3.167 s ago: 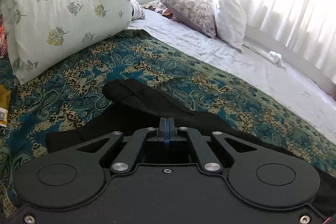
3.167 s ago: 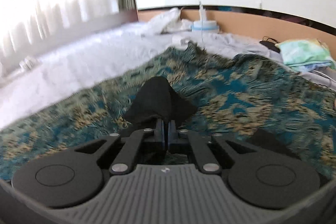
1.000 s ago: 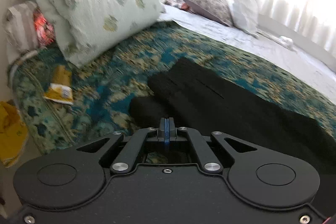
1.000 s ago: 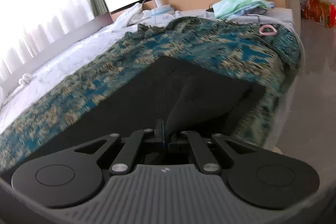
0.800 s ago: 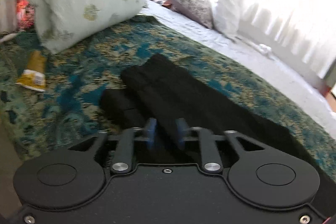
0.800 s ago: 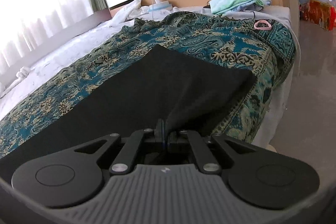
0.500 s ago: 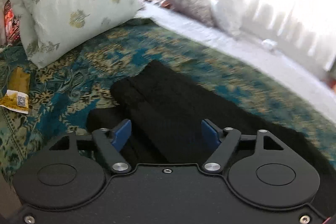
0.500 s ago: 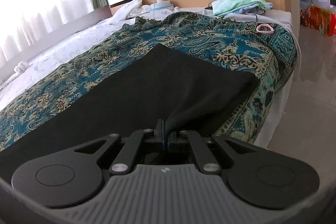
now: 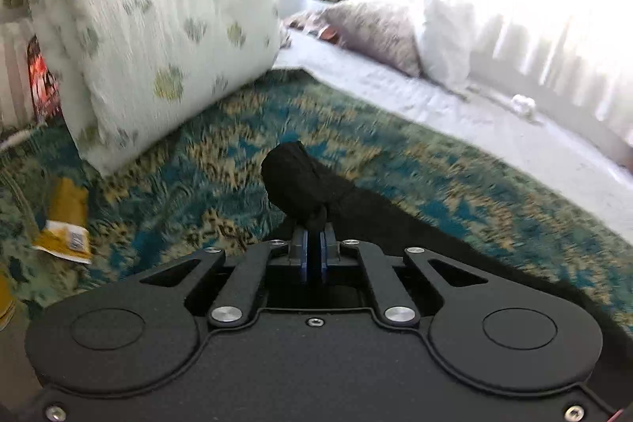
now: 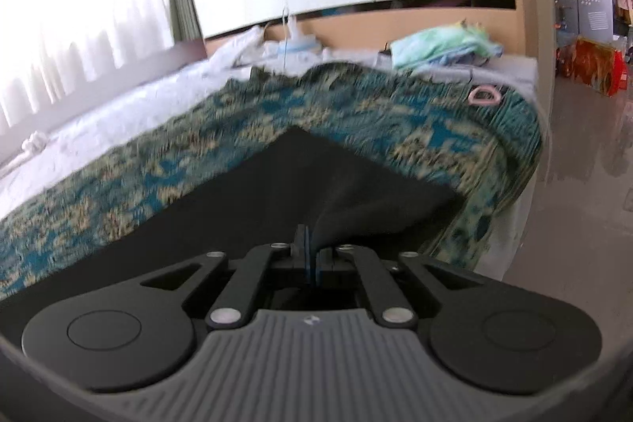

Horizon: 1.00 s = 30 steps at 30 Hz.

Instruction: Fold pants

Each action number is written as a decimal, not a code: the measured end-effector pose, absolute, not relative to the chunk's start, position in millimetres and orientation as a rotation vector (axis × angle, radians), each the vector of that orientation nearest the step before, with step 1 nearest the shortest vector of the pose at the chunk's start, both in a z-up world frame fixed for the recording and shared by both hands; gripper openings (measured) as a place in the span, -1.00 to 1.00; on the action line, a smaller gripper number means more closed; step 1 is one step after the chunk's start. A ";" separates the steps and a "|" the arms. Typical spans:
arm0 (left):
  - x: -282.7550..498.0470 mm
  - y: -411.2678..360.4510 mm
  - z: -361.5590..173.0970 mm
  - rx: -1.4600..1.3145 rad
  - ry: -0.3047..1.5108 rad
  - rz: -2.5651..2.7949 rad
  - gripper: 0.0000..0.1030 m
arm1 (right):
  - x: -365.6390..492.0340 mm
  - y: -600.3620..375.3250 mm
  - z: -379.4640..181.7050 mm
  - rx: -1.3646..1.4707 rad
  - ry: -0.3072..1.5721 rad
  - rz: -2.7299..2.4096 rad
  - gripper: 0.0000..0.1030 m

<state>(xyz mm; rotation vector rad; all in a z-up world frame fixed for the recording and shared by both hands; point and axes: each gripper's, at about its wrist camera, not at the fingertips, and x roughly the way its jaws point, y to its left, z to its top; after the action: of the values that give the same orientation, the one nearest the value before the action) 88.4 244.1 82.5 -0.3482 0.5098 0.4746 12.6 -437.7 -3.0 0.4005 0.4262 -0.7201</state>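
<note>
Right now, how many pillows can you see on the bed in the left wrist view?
3: a big floral pillow on the patterned blanket at left, a patterned pillow farther back, and a white pillow beside it. Others may be hidden behind them.

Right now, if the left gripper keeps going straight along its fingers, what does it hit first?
Probably the patterned bedspread just past the bunched black pants that the left gripper is shut on. The floral pillow sits left of that line. Depth is uncertain.
</note>
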 end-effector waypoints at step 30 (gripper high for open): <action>68.8 236.9 33.4 -0.172 0.655 0.550 -0.56 | -7.2 -443.6 -23.4 0.285 0.520 -0.783 -0.89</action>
<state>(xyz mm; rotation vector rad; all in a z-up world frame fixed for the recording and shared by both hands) 68.8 236.9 33.4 -0.1716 0.6553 0.5496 -7.2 -443.6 -23.4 0.2849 0.5201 -0.7831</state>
